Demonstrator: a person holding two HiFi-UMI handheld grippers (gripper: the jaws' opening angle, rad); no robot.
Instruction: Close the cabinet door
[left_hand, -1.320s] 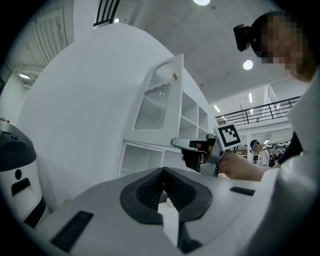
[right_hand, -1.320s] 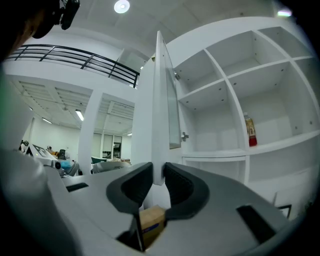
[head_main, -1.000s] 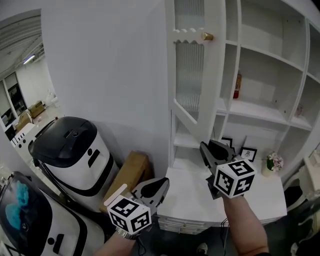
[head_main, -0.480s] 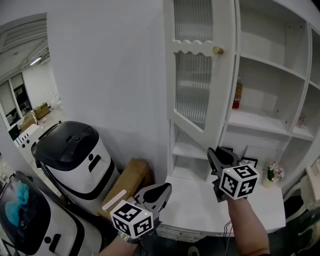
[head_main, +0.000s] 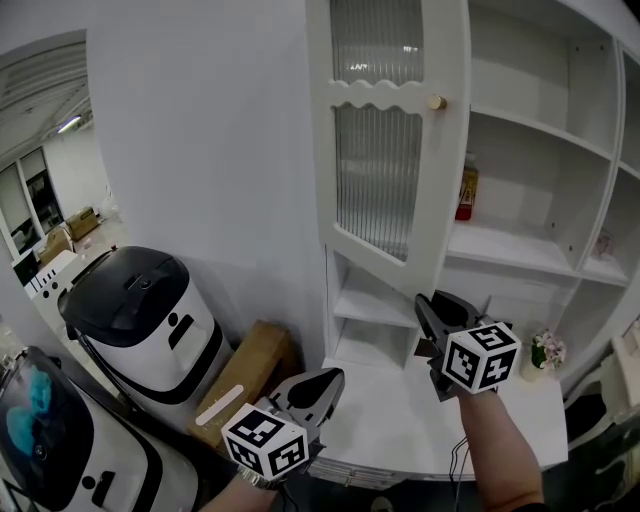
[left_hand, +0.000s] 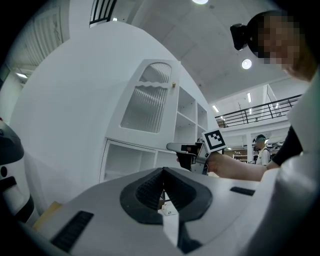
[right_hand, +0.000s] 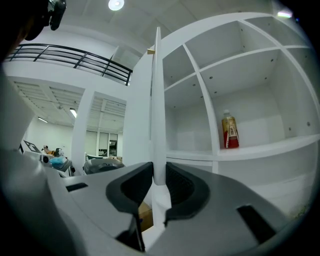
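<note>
Right gripper view: cabinet door (right_hand: 158, 100); bottle (right_hand: 229, 130), red label illegible

White painted cabinet (head_main: 540, 170), plastic bin (head_main: 175, 345), cardboard box (head_main: 245, 375).
The door (head_main: 440, 200) is smooth white paint with a soft sheen, framing ribbed, cloudy glass (head_main: 375, 180). Its knob (head_main: 437, 102) looks like shiny brass. The shelves (head_main: 520, 245) and wall (head_main: 200, 130) are matt white. The bin is glossy white plastic with a black lid (head_main: 125, 290). The box is dull brown. The left gripper (left_hand: 163, 170) is matt grey plastic with black ribbed pads (left_hand: 149, 190).
</note>
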